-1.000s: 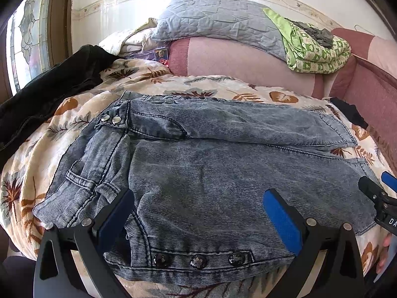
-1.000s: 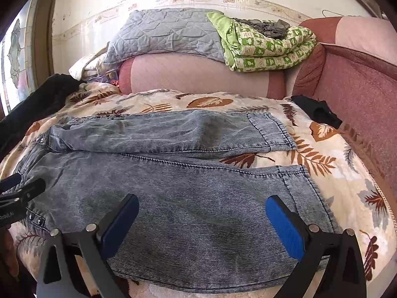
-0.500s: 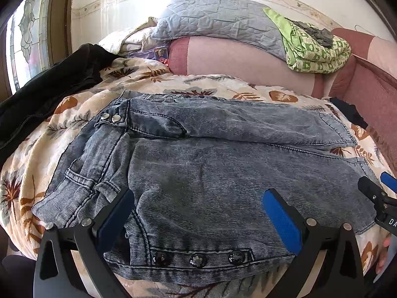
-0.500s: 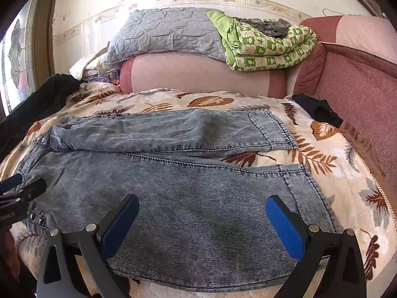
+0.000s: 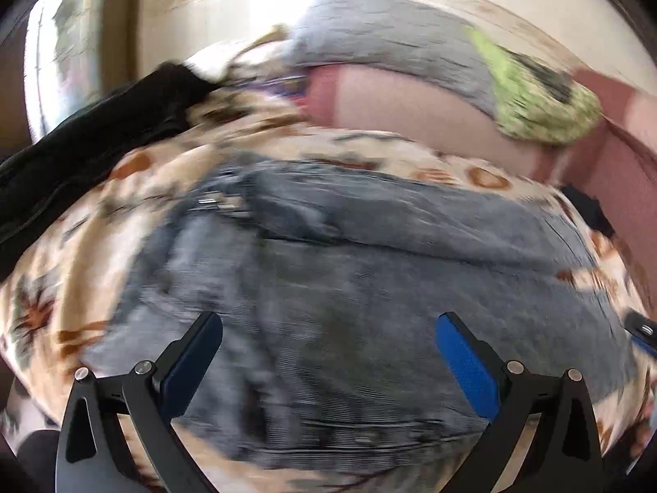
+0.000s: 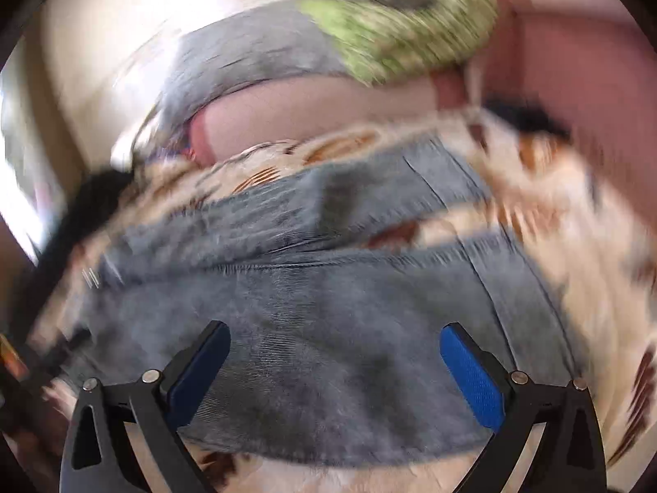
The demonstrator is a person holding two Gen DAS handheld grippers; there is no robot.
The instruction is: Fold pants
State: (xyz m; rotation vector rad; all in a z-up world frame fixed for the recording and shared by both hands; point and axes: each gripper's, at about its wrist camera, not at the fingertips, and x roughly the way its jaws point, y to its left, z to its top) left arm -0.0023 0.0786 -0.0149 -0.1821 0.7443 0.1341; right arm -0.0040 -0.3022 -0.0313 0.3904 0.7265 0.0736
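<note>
Grey-blue denim pants [image 5: 349, 287] lie spread flat on a leaf-patterned bedspread [image 5: 82, 287], waist to the left and leg hems to the right. Both views are motion-blurred. My left gripper [image 5: 328, 353] hovers open over the waist and near leg, with nothing between its blue pads. In the right wrist view the same pants [image 6: 328, 320] fill the middle, and my right gripper [image 6: 334, 363] stands open above the near leg close to its hem [image 6: 517, 300]. The far leg [image 6: 328, 201] lies parallel behind it.
A black garment [image 5: 90, 143] lies at the left edge of the bed. A pink couch back [image 5: 410, 111] carries a grey quilt [image 5: 390, 49] and a green blanket [image 5: 542, 111]. A small black item [image 6: 525, 119] rests by the pink armrest [image 6: 575, 65].
Both cameras now swing fast, blurring the views. The right view has tilted and closed in on the near leg. Both grippers stay open and the pants lie as before.
</note>
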